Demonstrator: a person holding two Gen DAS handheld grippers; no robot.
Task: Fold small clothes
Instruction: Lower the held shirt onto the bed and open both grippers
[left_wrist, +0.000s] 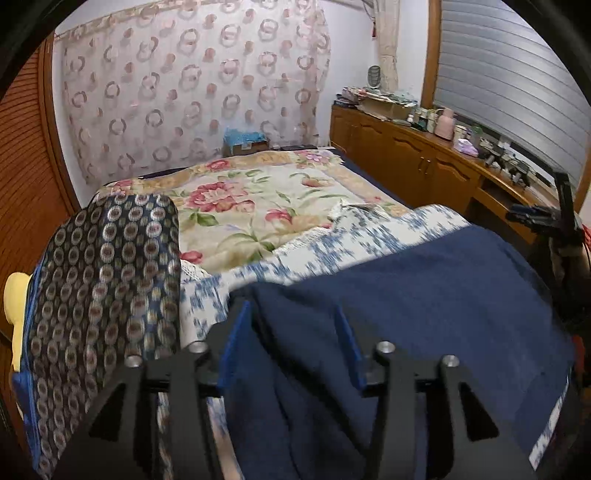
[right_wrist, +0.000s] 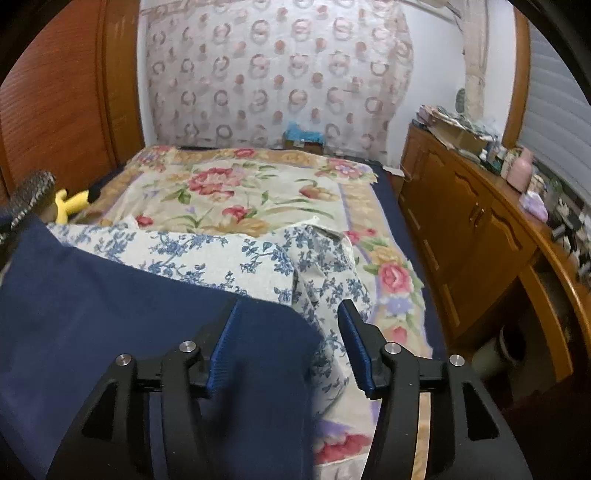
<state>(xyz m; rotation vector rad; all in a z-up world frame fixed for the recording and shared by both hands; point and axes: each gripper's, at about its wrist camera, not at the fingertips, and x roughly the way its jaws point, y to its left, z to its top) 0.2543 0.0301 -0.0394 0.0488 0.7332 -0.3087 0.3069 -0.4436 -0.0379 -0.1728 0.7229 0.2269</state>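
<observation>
The navy garment (left_wrist: 424, 295) lies spread at the near edge of the bed (right_wrist: 258, 192), over a blue-flowered white cloth (right_wrist: 207, 254). The left gripper (left_wrist: 291, 332) stands with jaws apart, navy fabric between them but unpinched. The right gripper (right_wrist: 288, 339) is likewise parted, over the garment's right corner. A wooden cabinet (right_wrist: 465, 229) lines the bed's right side, beneath a patterned curtain (left_wrist: 192, 85).
</observation>
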